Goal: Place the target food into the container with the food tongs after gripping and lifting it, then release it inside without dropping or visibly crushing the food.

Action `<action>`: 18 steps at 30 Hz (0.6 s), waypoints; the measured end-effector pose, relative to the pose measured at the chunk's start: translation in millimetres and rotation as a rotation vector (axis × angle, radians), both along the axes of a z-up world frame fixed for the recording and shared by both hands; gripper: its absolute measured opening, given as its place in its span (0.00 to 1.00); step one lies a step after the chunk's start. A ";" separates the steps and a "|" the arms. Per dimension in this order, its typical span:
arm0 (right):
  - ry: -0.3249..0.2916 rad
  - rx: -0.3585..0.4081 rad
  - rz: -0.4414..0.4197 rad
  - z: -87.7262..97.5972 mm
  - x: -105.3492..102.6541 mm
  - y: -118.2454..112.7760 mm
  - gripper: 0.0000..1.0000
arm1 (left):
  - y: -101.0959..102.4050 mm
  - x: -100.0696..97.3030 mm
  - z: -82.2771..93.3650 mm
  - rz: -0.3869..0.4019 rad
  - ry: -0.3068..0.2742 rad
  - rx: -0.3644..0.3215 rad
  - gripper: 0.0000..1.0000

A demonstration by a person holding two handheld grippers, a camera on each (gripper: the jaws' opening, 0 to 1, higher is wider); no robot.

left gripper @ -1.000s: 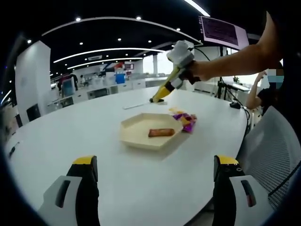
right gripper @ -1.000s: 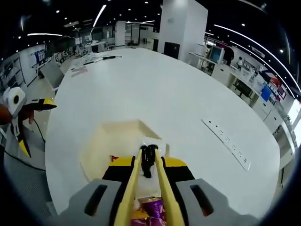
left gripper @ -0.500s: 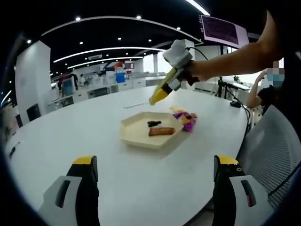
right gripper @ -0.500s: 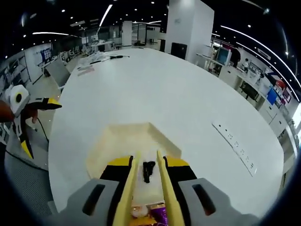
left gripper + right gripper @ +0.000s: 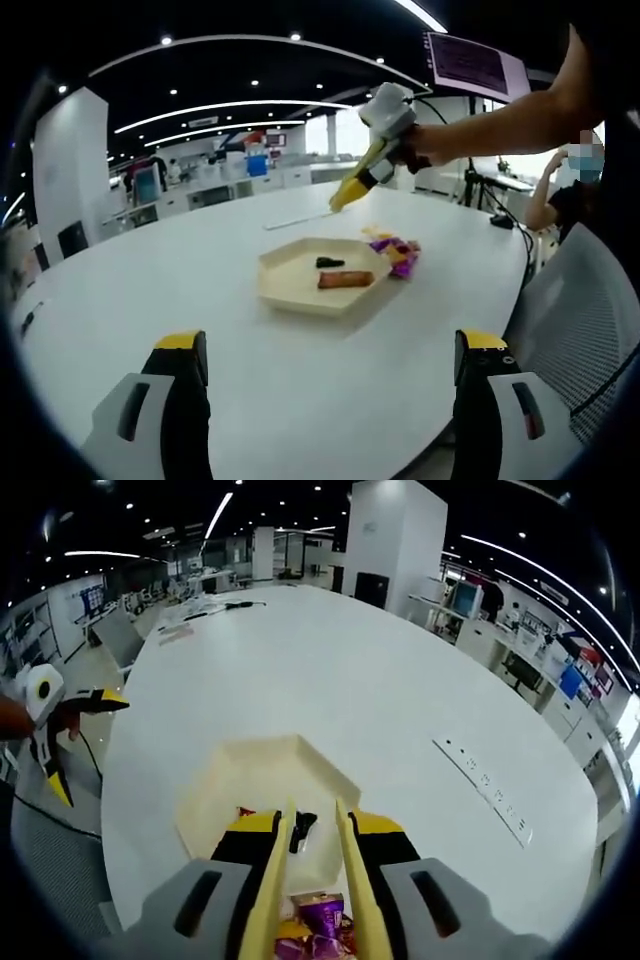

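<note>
The right gripper (image 5: 345, 195) holds yellow food tongs (image 5: 308, 880), arms parted, empty. Below their tips, a small dark food piece (image 5: 330, 262) lies in the cream hexagonal tray (image 5: 290, 290). The left gripper (image 5: 330, 400) stands wide open, empty.

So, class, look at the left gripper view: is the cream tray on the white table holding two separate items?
Yes: in the tray lie a small dark piece and a brown bar, a little apart.
</note>
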State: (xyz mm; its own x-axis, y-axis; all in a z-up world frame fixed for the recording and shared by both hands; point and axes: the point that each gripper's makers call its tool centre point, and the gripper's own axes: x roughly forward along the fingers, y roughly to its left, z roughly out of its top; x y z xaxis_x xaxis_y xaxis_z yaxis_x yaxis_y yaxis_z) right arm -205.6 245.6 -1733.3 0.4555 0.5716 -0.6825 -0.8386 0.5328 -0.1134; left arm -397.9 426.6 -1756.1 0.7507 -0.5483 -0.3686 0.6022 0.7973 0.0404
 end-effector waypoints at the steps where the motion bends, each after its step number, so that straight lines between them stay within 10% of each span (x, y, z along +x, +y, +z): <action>1: -0.003 -0.004 -0.003 -0.2 0.8 -4.0 0.25 | -0.2 -0.1 -0.2 -0.001 0.001 0.000 1.00; 18: 0.000 -0.025 -0.138 -8.2 7.7 -97.5 0.27 | -0.2 -0.4 -1.9 -0.002 0.006 0.005 1.00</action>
